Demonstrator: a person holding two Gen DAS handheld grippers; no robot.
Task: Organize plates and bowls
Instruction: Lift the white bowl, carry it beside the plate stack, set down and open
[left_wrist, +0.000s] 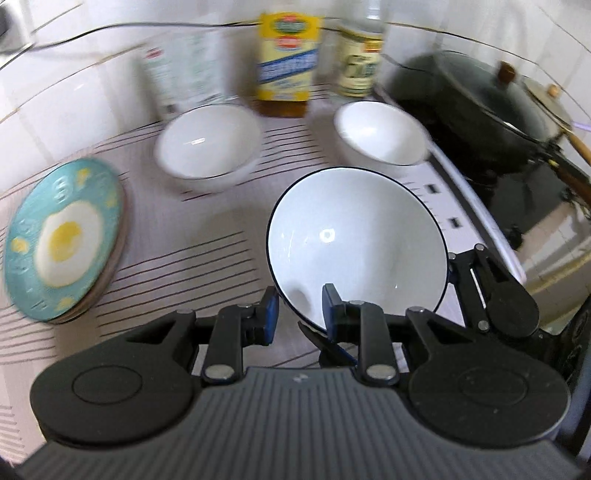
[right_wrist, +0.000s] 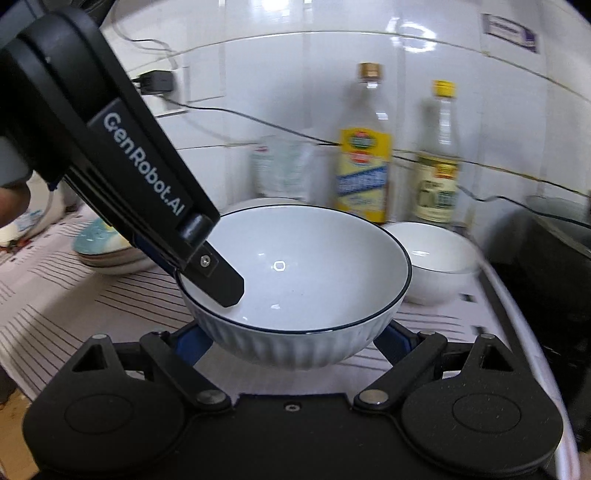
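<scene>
Striped cloth (left_wrist: 177, 258) counter: left gripper (left_wrist: 300, 314) clamped on blue-rimmed bowl (left_wrist: 356, 236) rim, right gripper (right_wrist: 295, 343) spread wide w/ fingers flanking the bowl's sides, can't tell if touching. One-edge pinch could slip imo.

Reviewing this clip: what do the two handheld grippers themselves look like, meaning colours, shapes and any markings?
Both are matte black. The left gripper has round disc-shaped pivots at either side of a ribbed grey body, linkage bars with silver rivets, and blue pads on its fingers. Seen from the right wrist, its side carries white "GenRobot.AI" lettering. The right gripper has the same black discs, triangular cut-outs, silver rivets and blue pads.
</scene>
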